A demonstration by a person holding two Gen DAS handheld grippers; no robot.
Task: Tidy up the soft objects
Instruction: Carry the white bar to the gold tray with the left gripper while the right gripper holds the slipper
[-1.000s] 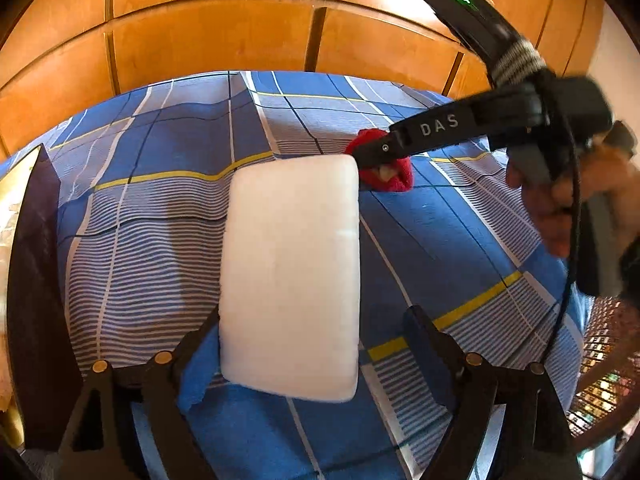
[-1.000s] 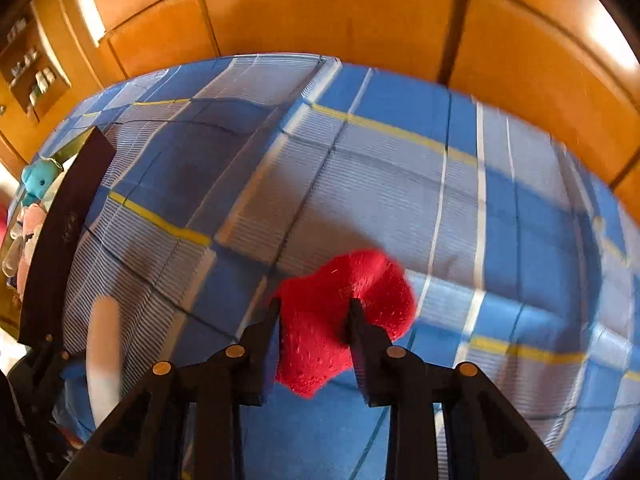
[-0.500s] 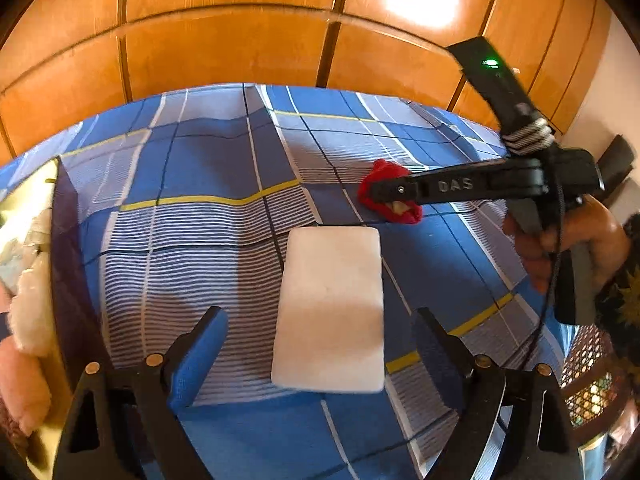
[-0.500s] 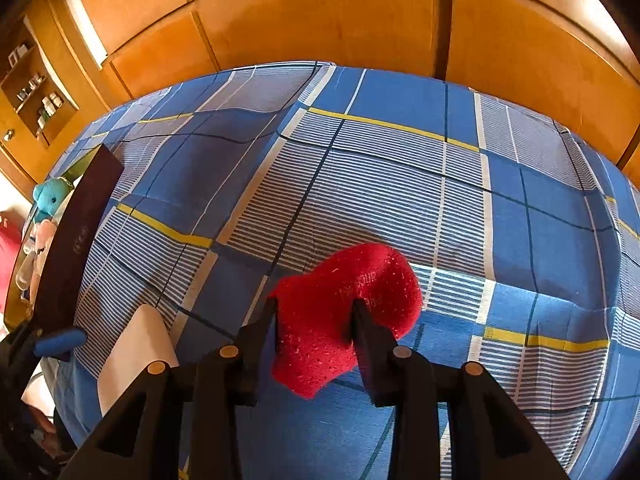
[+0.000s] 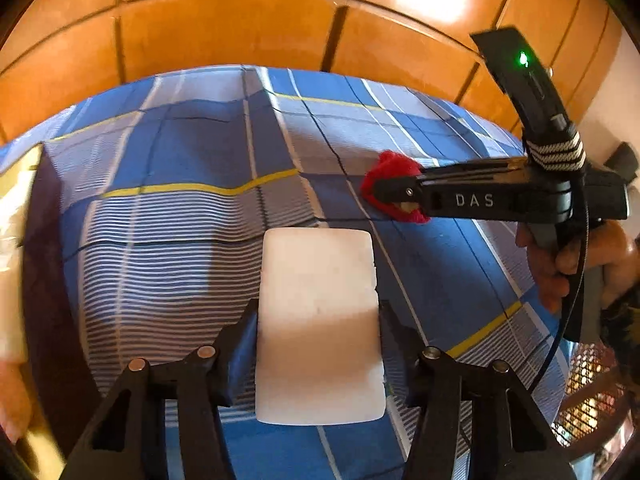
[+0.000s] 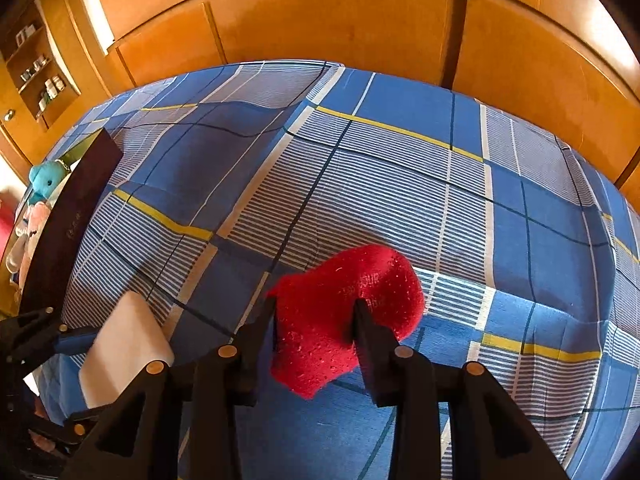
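Observation:
A white foam block (image 5: 318,320) lies on the blue plaid bedsheet (image 5: 180,216). My left gripper (image 5: 318,332) is closed against its two sides. The block also shows in the right wrist view (image 6: 124,344), with the left gripper (image 6: 60,340) around it. My right gripper (image 6: 314,316) is shut on a red plush heart (image 6: 344,308) and holds it over the sheet. In the left wrist view the right gripper (image 5: 394,196) and the red heart (image 5: 390,168) are beyond the block, to the right.
A dark box (image 6: 68,216) stands at the bed's left edge with plush toys, a teal bear (image 6: 44,180) among them. Wooden wardrobe doors (image 6: 360,20) rise behind the bed. Shelves (image 6: 36,64) are at the far left.
My left gripper was open and back from the white block half a second ago; now it has moved in and closed on its sides. The right gripper still holds the red heart.

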